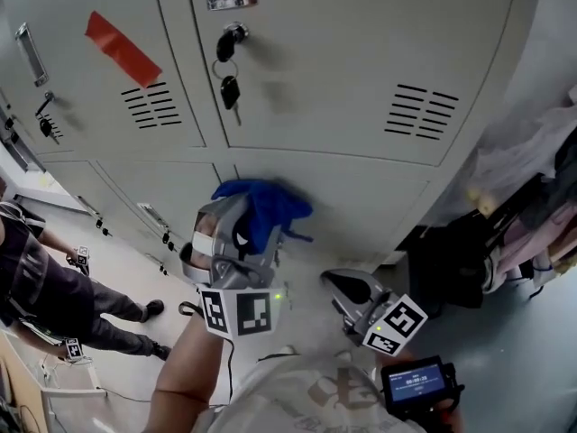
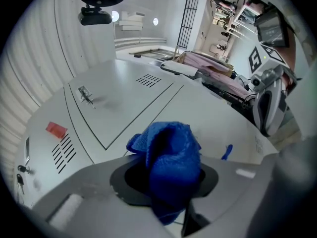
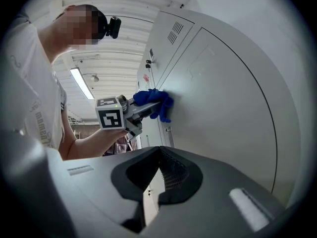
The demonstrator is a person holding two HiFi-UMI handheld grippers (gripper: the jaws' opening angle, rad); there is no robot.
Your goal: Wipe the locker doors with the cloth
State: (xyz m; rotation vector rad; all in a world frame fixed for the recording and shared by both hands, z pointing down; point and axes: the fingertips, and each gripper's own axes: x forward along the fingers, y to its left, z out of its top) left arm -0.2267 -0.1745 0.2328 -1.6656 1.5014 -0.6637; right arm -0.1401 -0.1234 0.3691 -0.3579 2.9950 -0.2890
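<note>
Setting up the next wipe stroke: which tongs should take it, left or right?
Left. The left tongs are shut on the blue cloth, which is already up against the lower locker door. The right tongs hold nothing and sit back from the door.

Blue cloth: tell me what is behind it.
Behind the blue cloth, which the left gripper holds, is a grey locker door; the cloth appears to lie against it. The patch of door that the cloth covers cannot be seen.
</note>
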